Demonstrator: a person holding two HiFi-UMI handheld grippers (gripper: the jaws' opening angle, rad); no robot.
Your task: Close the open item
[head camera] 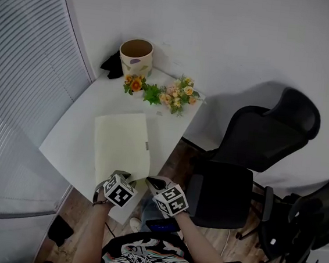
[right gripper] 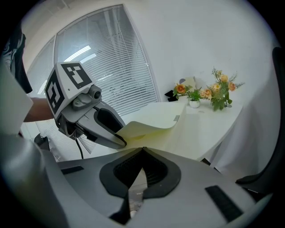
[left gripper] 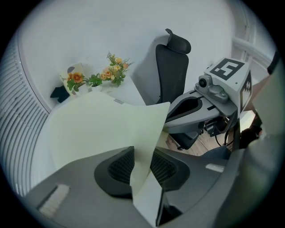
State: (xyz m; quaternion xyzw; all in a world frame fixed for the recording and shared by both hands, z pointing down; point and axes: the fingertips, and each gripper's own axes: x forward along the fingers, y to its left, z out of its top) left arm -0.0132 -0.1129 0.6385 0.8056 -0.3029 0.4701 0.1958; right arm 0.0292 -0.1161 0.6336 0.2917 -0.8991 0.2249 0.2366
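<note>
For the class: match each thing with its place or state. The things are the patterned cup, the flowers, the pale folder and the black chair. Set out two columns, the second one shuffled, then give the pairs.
Column one
1 patterned cup
2 flowers
3 pale folder
4 black chair

Column two
A on the table, just right of the cup
B off the table, at its right side
C near edge lifted, pinched between the jaws of the left gripper
D at the table's far corner

Pairs: 1-D, 2-A, 3-C, 4-B
</note>
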